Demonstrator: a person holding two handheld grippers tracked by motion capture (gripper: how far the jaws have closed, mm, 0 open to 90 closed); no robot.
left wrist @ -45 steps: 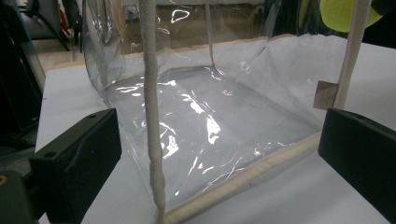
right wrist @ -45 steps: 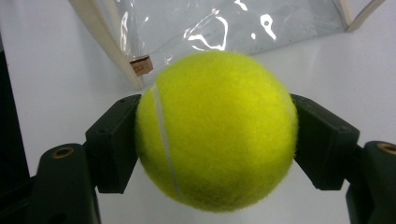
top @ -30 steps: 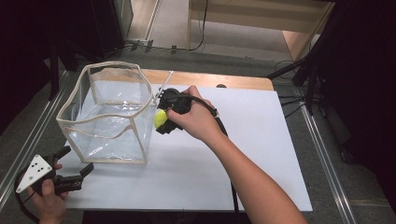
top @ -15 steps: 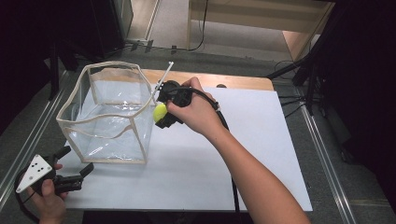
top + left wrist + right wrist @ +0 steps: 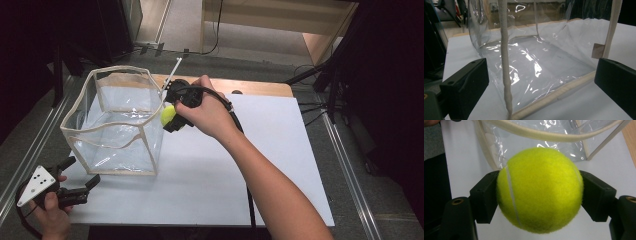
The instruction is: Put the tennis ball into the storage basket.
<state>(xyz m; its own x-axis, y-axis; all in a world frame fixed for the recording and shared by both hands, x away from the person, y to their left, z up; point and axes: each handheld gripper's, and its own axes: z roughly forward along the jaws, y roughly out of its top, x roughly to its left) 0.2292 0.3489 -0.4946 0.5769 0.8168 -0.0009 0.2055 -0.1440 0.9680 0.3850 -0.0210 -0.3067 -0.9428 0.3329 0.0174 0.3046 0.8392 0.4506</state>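
Note:
A yellow tennis ball (image 5: 167, 114) (image 5: 540, 190) is clamped between the jaws of my right gripper (image 5: 171, 114) (image 5: 540, 192), held in the air right at the near right rim of a clear plastic bag (image 5: 117, 120) with cream trim. The bag stands open on the white table top (image 5: 260, 150), and nothing lies inside it. My left gripper (image 5: 82, 172) (image 5: 541, 80) rests low at the table's front left corner, jaws wide apart, pointing at the bag's (image 5: 536, 65) near bottom edge without touching it.
A thin white stick (image 5: 172, 72) pokes up behind the right hand near the bag's far corner. A wooden strip (image 5: 260, 87) runs along the table's far edge. Metal rails (image 5: 350, 170) flank the table, and cables lie on the floor beyond.
My right gripper has carried the ball up and slightly left, from beside the bag's wall to its rim. The left gripper has stayed where it was.

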